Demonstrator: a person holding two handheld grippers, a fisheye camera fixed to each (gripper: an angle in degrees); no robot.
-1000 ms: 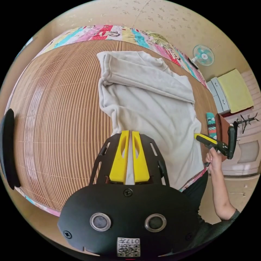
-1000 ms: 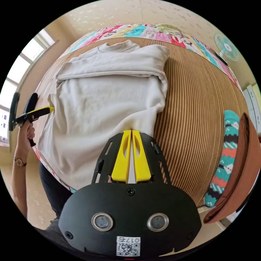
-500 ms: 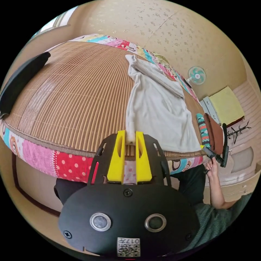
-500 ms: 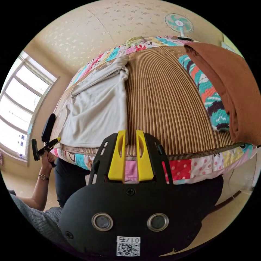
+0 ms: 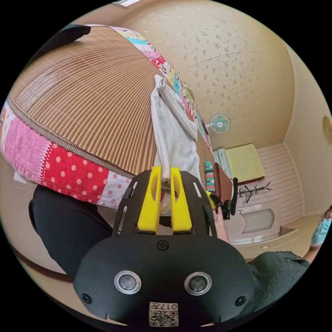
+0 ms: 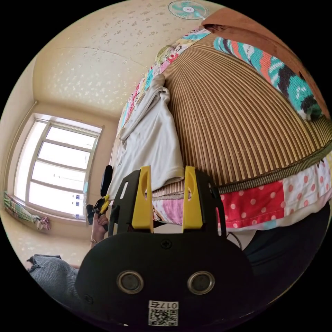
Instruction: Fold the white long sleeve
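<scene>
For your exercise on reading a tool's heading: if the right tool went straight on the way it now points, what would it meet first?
Most likely the near corner of the white long sleeve, which lies just beyond the right tool and its open jaws, at the edge of the bamboo mat. Depth is uncertain.

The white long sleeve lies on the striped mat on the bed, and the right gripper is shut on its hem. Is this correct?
Not quite. The white long sleeve does lie on the striped mat on the bed, but the right gripper is open: in the right gripper view its jaws stand wide apart at the hem without pressing on it.
</scene>
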